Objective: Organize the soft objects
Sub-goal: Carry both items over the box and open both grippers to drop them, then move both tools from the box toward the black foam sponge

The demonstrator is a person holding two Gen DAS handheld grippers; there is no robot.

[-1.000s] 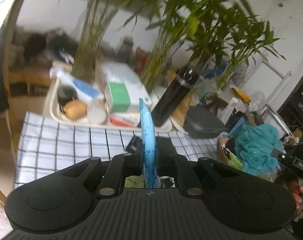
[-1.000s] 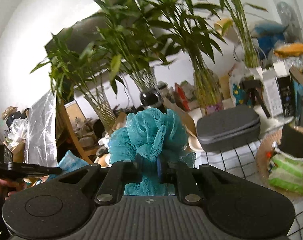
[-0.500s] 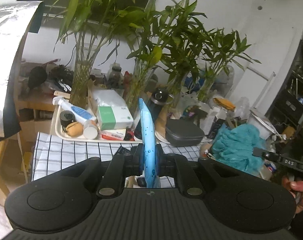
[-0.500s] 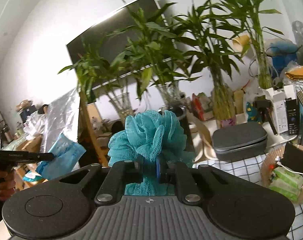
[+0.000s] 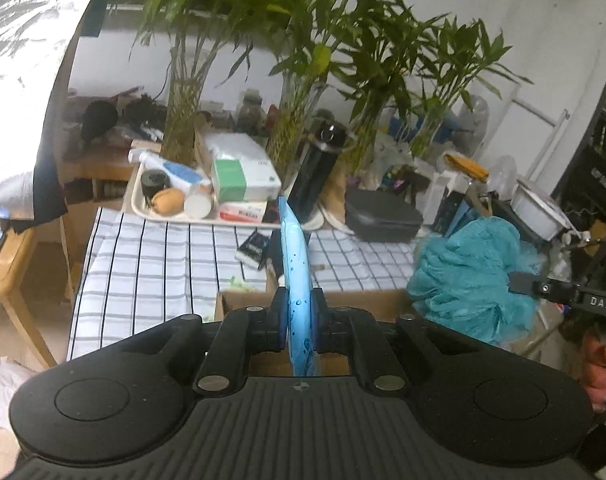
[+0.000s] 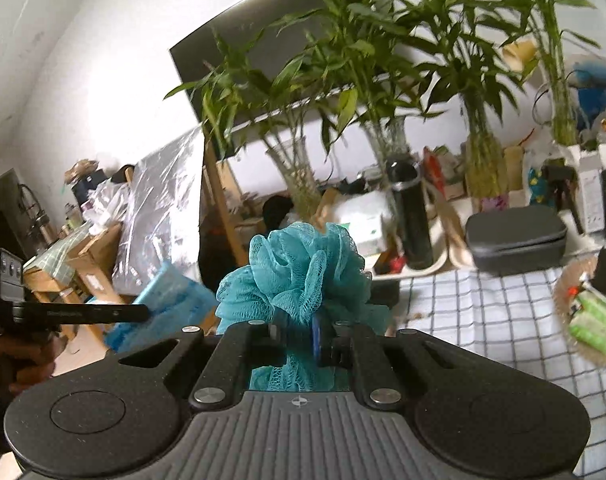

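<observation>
Frilly mesh puff (image 6: pixel 303 268), glossy pouch (image 5: pixel 297 276)

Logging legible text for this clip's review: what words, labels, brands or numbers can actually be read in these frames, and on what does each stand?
"DAS": on the black body of the right gripper, seen from the left wrist view.
Green and white box on the tray: print too blurred to read.
Red and white pack: lettering unreadable.
Small dark box on the checked cloth: white print too small.
White boxes: unreadable.
</observation>
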